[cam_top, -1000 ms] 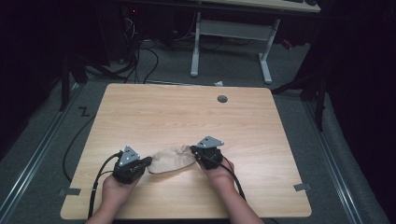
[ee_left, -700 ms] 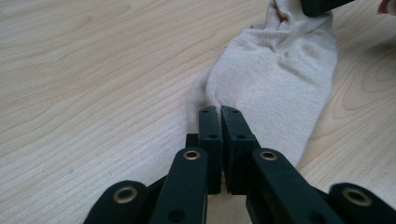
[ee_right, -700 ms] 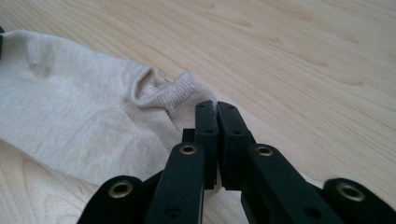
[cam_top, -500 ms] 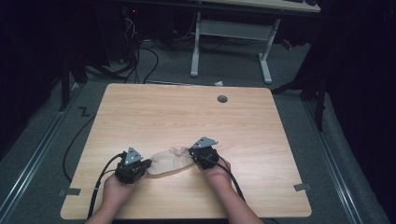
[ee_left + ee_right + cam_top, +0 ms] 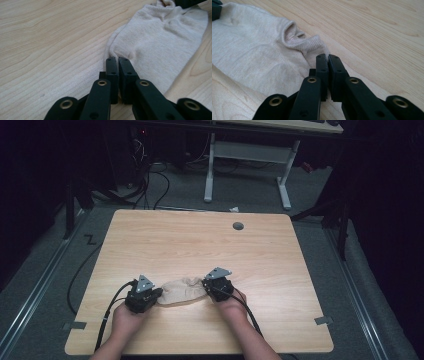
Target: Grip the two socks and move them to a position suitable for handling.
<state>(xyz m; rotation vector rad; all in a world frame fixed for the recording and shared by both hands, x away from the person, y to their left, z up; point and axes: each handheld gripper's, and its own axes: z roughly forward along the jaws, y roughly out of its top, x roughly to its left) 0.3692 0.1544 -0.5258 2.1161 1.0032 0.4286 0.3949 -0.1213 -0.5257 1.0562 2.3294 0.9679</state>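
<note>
- Beige sock (image 5: pixel 181 290) lies flat on my wooden table (image 5: pixel 200 245).
- Left gripper (image 5: pixel 117 60) pinches its toe end between clenched fingers.
- Right gripper (image 5: pixel 328 57) clamps the cuff.

Sock (image 5: pixel 182 290) on table (image 5: pixel 200 245), between both tongs.

— What colour is that sock (image 5: pixel 182 290) at six o'clock?
— Pale beige, plain knit, ribbed at the cuff.
— And the tabletop (image 5: pixel 200 245)?
— Light wood grain, with a grey round cap (image 5: pixel 238 226) at one o'clock. Both grippers are black with grey plates.
</note>
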